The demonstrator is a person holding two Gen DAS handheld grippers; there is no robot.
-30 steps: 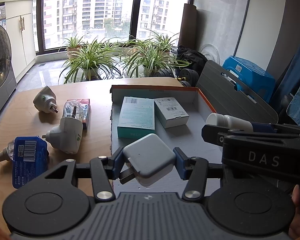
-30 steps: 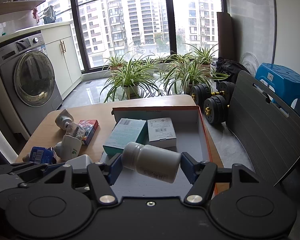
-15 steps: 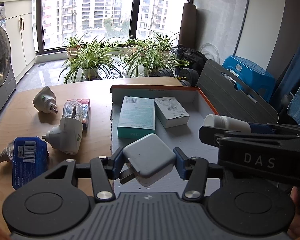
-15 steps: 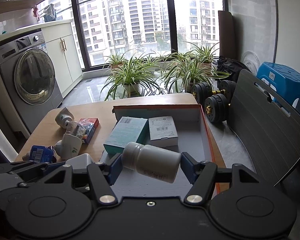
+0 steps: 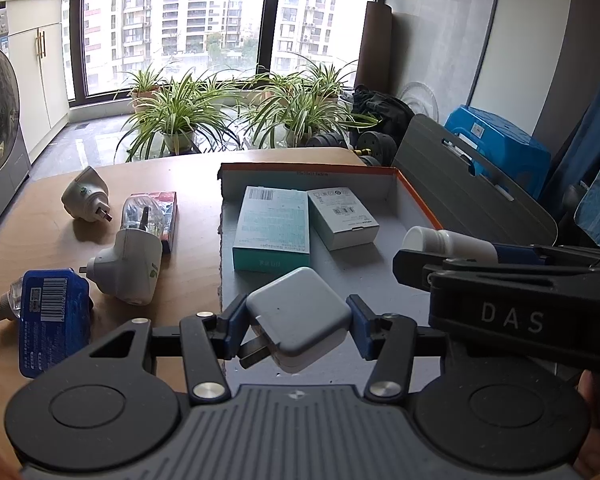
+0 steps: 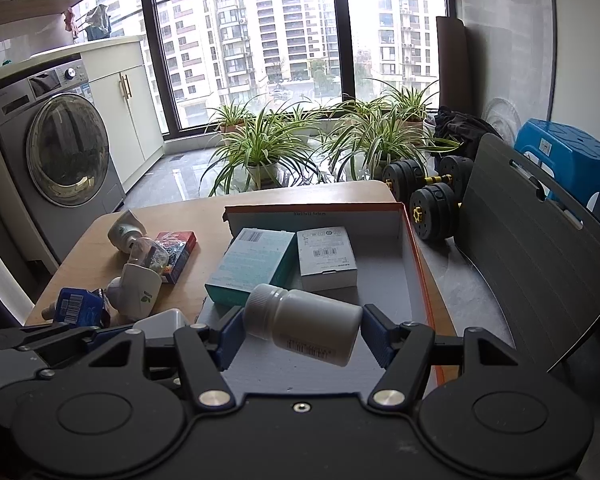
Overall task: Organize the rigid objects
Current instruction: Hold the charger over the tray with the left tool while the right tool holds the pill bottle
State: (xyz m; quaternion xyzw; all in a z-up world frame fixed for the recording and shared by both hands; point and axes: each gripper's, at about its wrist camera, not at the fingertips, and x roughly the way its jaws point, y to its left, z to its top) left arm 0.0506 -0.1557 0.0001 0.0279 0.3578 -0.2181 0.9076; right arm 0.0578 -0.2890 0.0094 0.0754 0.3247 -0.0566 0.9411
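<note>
My left gripper is shut on a white charger plug, held above the near left part of the orange-rimmed box. My right gripper is shut on a white pill bottle, lying sideways above the box's near part; the bottle also shows in the left wrist view. In the box lie a teal carton and a white carton. On the wooden table to the left lie two white plug-in devices, a blue pack and a red pack.
A grey chair back stands right of the table. Dumbbells, potted plants and a blue stool are on the floor beyond. A washing machine stands far left.
The right gripper with the bottle has drifted slightly left and forward over the box. The left gripper with the charger has hardly moved.
</note>
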